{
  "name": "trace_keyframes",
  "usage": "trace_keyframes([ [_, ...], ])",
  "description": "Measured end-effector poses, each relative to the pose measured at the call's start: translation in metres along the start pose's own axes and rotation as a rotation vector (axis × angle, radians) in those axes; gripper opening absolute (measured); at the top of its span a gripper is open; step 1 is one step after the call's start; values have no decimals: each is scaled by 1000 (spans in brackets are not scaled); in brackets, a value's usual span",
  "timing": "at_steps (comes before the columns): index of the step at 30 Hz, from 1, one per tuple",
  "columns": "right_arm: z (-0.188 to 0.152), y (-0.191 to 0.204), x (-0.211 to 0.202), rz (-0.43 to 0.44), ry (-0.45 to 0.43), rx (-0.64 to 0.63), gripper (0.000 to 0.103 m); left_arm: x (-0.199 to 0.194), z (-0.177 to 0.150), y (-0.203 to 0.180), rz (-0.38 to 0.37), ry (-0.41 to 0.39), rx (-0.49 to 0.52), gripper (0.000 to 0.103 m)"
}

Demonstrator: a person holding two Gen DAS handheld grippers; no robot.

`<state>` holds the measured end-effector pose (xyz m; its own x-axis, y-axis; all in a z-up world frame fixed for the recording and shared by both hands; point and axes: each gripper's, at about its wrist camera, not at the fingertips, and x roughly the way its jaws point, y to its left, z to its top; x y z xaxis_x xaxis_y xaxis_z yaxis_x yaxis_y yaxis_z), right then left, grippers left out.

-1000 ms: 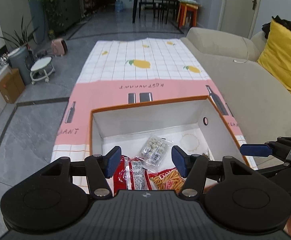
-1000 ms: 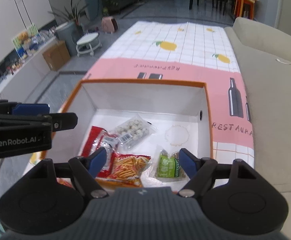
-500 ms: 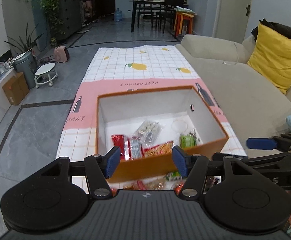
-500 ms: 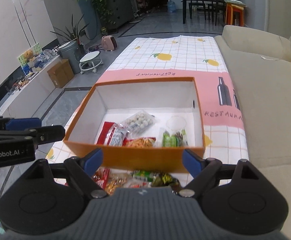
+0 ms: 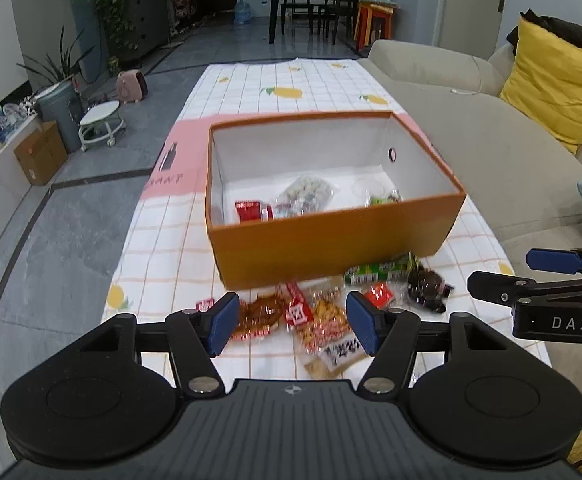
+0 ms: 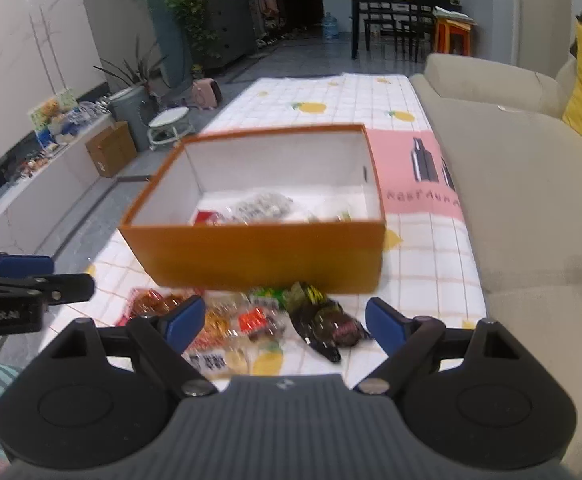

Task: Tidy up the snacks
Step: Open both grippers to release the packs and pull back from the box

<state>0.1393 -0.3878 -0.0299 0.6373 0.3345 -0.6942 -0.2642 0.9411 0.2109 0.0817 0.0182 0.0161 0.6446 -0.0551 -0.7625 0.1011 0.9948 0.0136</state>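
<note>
An orange box with a white inside stands on the tablecloth and holds several snack packs, among them a red pack and a clear pack. It also shows in the right wrist view. Several loose snacks lie in front of it: a clear pack of orange snacks, a green pack, a dark pack. My left gripper is open and empty above the loose snacks. My right gripper is open and empty above them too.
The table carries a pink and white checked cloth. A beige sofa with a yellow cushion runs along the right. Grey floor, a stool and a cardboard box are on the left.
Both grippers have pulled back from over the box towards the near table edge. The loose snacks in front of the box have come into view. Both stay open.
</note>
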Motion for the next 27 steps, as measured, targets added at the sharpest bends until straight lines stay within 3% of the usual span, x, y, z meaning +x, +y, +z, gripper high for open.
trace_keyframes([
  [7,-17,0,13,-30,32,-17,84,20,-19,6,3,54,-2,72],
  [12,-25,-1,30,-27,101,-31,84,37,-25,15,-38,114,42,72],
  [17,-27,-6,48,-8,166,-7,84,51,-24,21,-17,171,90,75],
  [27,-22,-13,76,-42,189,-69,84,93,-14,34,-7,252,190,81],
])
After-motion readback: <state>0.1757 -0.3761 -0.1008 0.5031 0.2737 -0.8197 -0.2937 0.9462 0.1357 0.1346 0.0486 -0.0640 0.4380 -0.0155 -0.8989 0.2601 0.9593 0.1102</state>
